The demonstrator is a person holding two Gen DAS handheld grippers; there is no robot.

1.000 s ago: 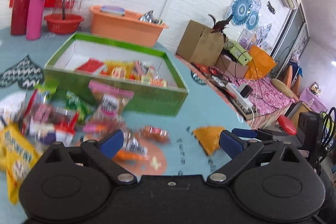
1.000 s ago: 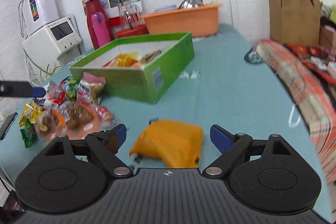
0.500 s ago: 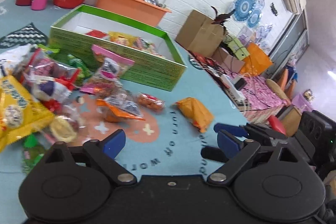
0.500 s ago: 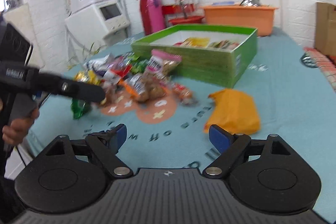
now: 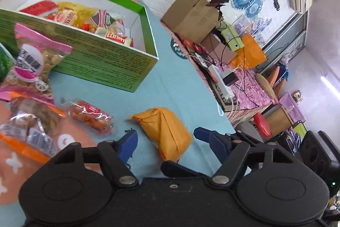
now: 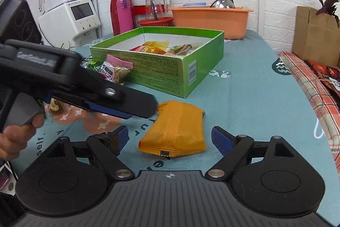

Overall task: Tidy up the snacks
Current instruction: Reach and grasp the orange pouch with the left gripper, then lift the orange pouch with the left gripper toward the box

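One orange snack packet [image 6: 176,127] sits loose between both grippers, left gripper [image 5: 167,139] and right gripper [image 6: 170,137], jaws released; green box [image 6: 180,69] contents too jumbled to count.

I see bare counter [image 6: 255,99] right of the orange packet [image 6: 176,129], open for my right gripper [image 6: 170,138], while the left gripper [image 6: 119,103] crowds its left and the green box [image 6: 161,69] walls off the far side.
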